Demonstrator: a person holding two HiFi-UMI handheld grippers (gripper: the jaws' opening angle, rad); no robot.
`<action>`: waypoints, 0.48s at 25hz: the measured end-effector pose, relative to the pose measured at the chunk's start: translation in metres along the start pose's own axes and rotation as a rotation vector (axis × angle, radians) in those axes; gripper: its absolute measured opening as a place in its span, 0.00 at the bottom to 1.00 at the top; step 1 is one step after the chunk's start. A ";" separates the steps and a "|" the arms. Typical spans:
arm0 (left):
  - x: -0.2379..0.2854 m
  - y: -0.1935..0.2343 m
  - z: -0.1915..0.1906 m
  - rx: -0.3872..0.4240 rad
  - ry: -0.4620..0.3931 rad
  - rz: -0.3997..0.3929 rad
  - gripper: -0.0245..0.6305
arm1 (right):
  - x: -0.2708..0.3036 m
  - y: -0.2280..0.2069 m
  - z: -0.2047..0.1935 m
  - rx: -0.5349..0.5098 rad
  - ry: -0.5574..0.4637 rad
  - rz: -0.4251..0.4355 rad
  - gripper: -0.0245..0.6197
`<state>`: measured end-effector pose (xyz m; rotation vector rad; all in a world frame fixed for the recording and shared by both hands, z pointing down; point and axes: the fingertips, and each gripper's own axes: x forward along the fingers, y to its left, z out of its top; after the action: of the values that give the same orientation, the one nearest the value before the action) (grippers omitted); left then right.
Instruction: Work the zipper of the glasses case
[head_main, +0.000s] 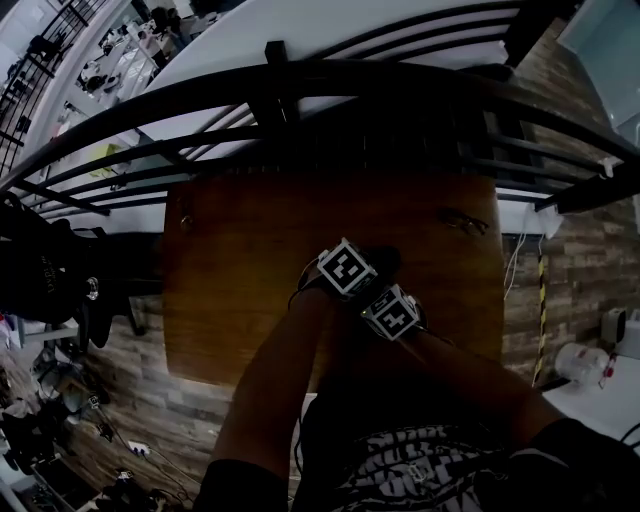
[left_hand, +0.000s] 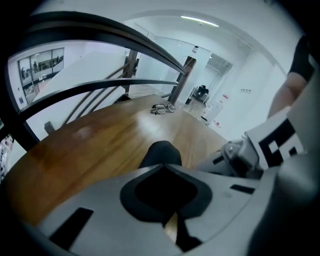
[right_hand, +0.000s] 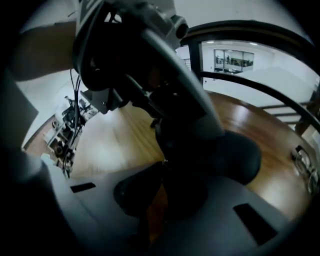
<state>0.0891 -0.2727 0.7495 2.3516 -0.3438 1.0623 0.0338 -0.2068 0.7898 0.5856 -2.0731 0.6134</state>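
Note:
A black glasses case (head_main: 386, 261) lies near the middle of the brown wooden table (head_main: 240, 290). My left gripper (left_hand: 162, 172) is shut on the near end of the case (left_hand: 160, 152), whose rounded far end sticks out past the jaws. Coming in from the right, my right gripper (right_hand: 164, 166) is shut at the case's edge (right_hand: 230, 155), with a small metal glint, apparently the zipper pull (right_hand: 164, 161), at its tips. In the head view the two marker cubes (head_main: 347, 268) (head_main: 392, 313) sit side by side and hide the jaws.
A pair of glasses (head_main: 462, 221) lies on the table at the far right, also seen in the left gripper view (left_hand: 161, 108). A black metal railing (head_main: 300, 90) curves just beyond the table's far edge. The person's legs are at the near edge.

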 end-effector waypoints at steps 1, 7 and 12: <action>-0.002 0.000 0.001 -0.020 -0.001 -0.018 0.04 | 0.007 0.007 0.005 0.053 -0.016 0.012 0.04; -0.010 0.000 -0.002 -0.097 -0.030 -0.094 0.04 | 0.035 0.025 0.031 0.401 -0.122 0.071 0.05; -0.019 -0.003 -0.004 -0.179 -0.087 -0.183 0.04 | 0.038 0.084 0.072 0.264 -0.212 0.313 0.04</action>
<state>0.0754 -0.2676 0.7368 2.2246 -0.2393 0.8117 -0.0807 -0.1936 0.7684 0.4934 -2.3230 1.0569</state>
